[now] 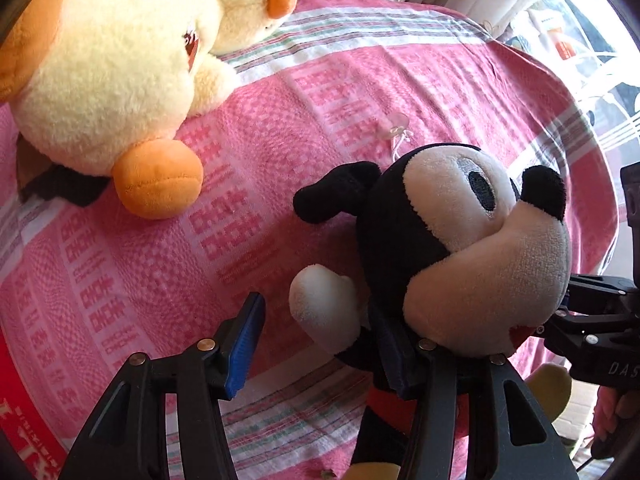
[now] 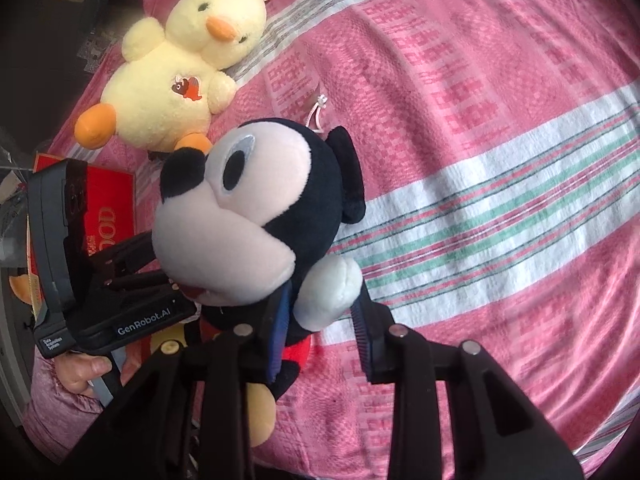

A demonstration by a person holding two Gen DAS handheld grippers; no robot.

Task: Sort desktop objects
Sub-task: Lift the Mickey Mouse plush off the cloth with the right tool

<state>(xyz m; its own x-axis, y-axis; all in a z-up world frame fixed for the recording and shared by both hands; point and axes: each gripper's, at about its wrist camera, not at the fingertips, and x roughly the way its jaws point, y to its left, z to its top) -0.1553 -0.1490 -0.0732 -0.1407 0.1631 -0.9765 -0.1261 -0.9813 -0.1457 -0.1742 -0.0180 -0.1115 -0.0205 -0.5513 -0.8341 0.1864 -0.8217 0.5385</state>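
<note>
So the mouse plush (image 2: 256, 216) is the thing in play, sitting upright near the front edge of the pink woven cloth (image 2: 480, 100), face turned toward 9 o'clock in the right wrist view.

The right gripper (image 2: 320, 320) has its blue-padded jaws spread either side of the plush's white hand, and I can't see them actually squeezing it.

The left gripper (image 1: 320, 336) looks open too: one blue pad stands free over the cloth at about 7 o'clock of the plush, the other is tucked in against its body below the head. Whether that pad is pressing anything, can't tell.

Up at 11 o'clock in the right view lies the yellow duck plush (image 2: 176, 76), flat on its back, apart from the mouse. A small clear suction hook (image 1: 396, 128) lies on the cloth just behind the mouse's head.

What worries me: neither gripper seems to have a real hold, and the toy is top-heavy. Close on just that floppy hand and the body will probably swing or slip out. Two grippers that close together could also bump each other.
</note>
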